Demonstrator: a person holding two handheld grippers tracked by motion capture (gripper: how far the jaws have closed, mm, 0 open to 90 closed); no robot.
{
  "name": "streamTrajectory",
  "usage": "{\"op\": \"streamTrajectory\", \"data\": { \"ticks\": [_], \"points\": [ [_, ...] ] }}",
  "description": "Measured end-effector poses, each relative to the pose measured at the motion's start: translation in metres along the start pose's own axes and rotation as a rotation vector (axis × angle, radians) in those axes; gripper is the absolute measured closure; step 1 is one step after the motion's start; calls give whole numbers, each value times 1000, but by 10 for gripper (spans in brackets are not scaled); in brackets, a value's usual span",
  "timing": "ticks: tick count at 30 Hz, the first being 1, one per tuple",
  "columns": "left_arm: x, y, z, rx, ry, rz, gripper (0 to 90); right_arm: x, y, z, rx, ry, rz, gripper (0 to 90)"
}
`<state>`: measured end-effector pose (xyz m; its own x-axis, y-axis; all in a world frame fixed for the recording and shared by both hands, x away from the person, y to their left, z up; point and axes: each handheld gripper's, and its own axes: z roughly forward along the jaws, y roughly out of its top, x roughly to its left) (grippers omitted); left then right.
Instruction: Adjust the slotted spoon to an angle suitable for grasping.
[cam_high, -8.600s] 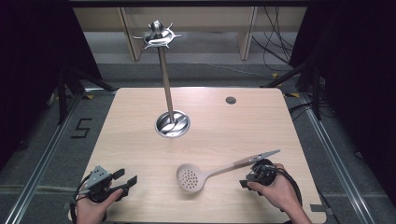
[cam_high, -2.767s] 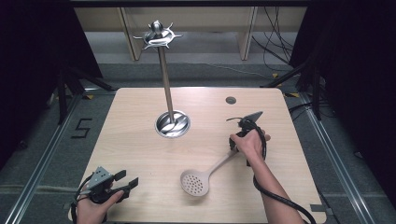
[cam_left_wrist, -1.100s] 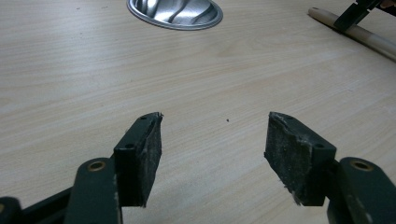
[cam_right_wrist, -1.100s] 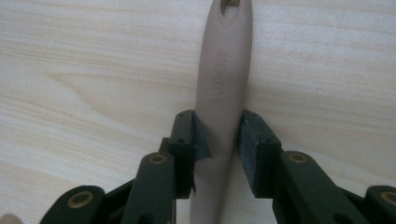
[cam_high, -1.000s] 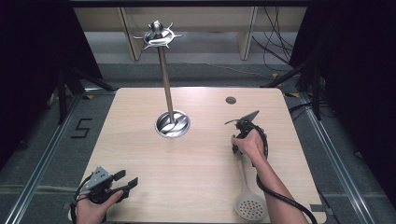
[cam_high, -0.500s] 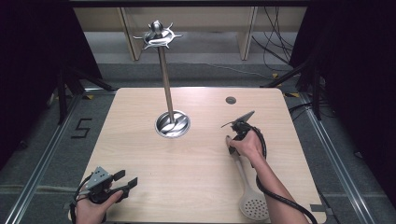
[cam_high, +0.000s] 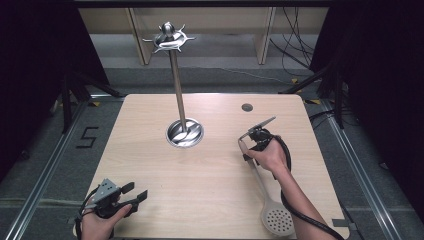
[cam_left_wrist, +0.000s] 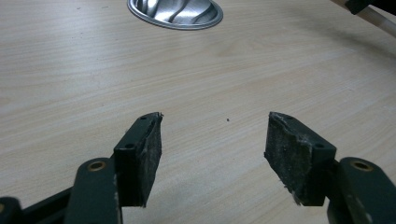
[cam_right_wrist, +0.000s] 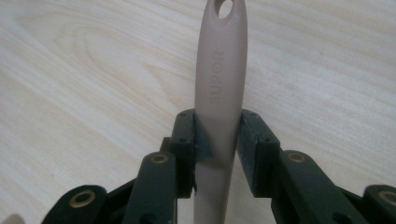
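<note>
So the right gripper has its pads clamped on the beige handle of the slotted spoon, just below the hanging hole. From the high view the spoon trails back toward about 5 o'clock from the hand, with the perforated head near the table's front edge and the handle end pointing up toward 11 o'clock. Looks to me like the carry-to-the-rack step: the hook stand sits at roughly 10 o'clock from the spoon, well apart. Next move probably needs a big lift and lining that hole up with a hook. The left gripper rests at the table's 7 o'clock corner, jaws wide, nothing between them.
</note>
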<state>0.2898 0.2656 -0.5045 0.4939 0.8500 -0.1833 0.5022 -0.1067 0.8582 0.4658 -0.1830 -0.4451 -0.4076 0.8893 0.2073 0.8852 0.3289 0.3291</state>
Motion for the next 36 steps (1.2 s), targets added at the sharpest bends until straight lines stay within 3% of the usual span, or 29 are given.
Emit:
{"op": "streamTrajectory", "data": {
  "ticks": [2,5,6,9,14,18,22,27,30,31,32,36],
  "points": [
    [0,0,0,0,0,-1,354,1,0,-2,0,-4,5,695],
    [0,0,0,-2,-1,-3,354,3,-3,-7,-22,9,-26,695],
    [0,0,0,-2,-1,-3,353,1,-4,-9,-64,24,-94,695],
    [0,0,0,-1,-1,-4,353,4,-6,-16,-83,27,-115,696],
    [1,0,0,-1,2,-4,354,5,-14,-33,-139,36,-106,696],
    [0,0,2,6,2,-6,354,-4,-22,-48,-209,81,-129,696],
    [-1,0,4,-1,0,-6,353,-9,-29,-61,-259,75,-133,696],
    [0,1,4,9,12,-12,353,-10,-39,-75,-306,68,-78,697],
    [1,1,6,-2,-2,-10,354,-13,-44,-84,-324,73,-92,698],
    [0,1,6,7,11,-10,354,-13,-45,-87,-329,73,-91,698],
    [0,1,7,2,4,-15,353,-15,-48,-94,-376,80,-125,698],
    [-1,0,8,7,-2,-14,353,-16,-51,-102,-389,78,-128,698]
  ]
}}
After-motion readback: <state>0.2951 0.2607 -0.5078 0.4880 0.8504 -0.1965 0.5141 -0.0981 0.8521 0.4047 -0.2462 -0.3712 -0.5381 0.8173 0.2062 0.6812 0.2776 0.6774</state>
